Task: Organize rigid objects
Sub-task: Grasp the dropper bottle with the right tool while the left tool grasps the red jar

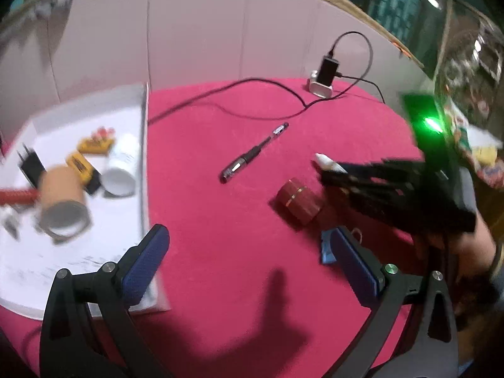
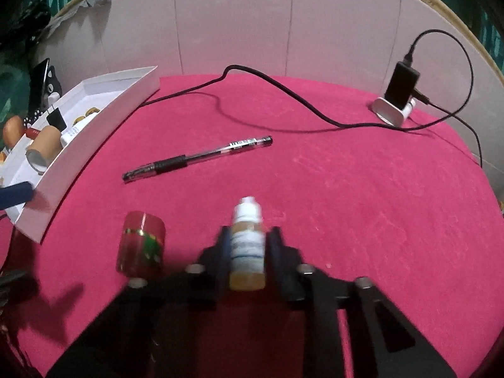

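Note:
My right gripper [image 2: 249, 236] is shut on a small dropper bottle [image 2: 247, 252] with a white cap and amber liquid, held just above the red tablecloth. In the left wrist view the bottle's white tip [image 1: 324, 160] pokes out of the right gripper [image 1: 327, 178]. A red and gold box [image 2: 141, 245] lies just left of it. A black pen [image 2: 197, 159] lies further back. My left gripper [image 1: 249, 231] is open and holds nothing, with its left finger over the edge of the white tray [image 1: 94, 261] and the red box [image 1: 297, 201] ahead to the right.
The tray holds a cardboard tube [image 1: 61, 201], a white bottle [image 1: 123, 167], yellow items and a black plug. A black device on a white stand [image 2: 398, 94] sits at the back right, its cable [image 2: 252, 75] trailing across the cloth. A blue scrap [image 1: 326, 249] lies by my left gripper's right finger.

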{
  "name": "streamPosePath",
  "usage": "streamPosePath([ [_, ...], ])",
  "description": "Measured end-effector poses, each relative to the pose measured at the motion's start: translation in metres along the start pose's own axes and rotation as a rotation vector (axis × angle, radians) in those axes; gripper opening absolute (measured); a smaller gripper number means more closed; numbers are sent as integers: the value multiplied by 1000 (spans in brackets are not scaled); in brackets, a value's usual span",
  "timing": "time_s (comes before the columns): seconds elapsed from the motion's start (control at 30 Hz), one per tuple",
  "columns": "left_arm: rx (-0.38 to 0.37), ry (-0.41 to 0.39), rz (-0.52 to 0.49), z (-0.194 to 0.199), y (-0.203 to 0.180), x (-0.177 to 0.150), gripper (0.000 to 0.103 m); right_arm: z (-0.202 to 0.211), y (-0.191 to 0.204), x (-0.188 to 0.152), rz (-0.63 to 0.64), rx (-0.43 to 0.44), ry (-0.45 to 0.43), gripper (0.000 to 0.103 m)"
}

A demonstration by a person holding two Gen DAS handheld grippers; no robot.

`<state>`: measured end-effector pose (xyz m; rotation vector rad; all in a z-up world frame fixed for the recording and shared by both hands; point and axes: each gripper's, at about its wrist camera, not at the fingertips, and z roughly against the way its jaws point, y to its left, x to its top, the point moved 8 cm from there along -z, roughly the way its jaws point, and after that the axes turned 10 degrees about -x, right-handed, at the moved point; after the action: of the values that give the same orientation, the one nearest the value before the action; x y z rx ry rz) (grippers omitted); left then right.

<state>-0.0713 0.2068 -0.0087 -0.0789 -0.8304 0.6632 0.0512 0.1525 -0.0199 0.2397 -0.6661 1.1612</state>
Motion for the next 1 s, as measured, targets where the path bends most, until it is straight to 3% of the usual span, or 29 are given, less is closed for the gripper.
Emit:
streamPosePath([
  [0.2, -10, -6, 43, -20, -13, 17, 103, 15, -31, -23, -162, 54, -2, 19],
  [0.33, 50, 0, -10, -43, -30, 27, 101, 16, -34, -24, -202, 78, -1, 19],
  [0.43, 146, 36, -65, -64, -30, 26, 69, 17, -34, -24, -199, 74, -1, 19],
  [0.47, 146, 51, -65, -68, -29, 23, 57, 16, -32, -23, -203, 79, -1, 19],
  [0.53, 124, 60, -65, -69, -29, 16, 55, 15, -33, -21, -222, 100, 0, 19],
  [0.6, 118, 77, -95, -67, -32, 10, 35, 13, -34, -21, -237, 118, 0, 19],
  [0.67, 101, 87, -104, -64, -33, 2, 29, 13, -34, -21, -242, 122, 0, 19],
  [1.0, 24, 22, -87, -52, -31, 5, 29, 14, -31, -20, -237, 82, -2, 19],
])
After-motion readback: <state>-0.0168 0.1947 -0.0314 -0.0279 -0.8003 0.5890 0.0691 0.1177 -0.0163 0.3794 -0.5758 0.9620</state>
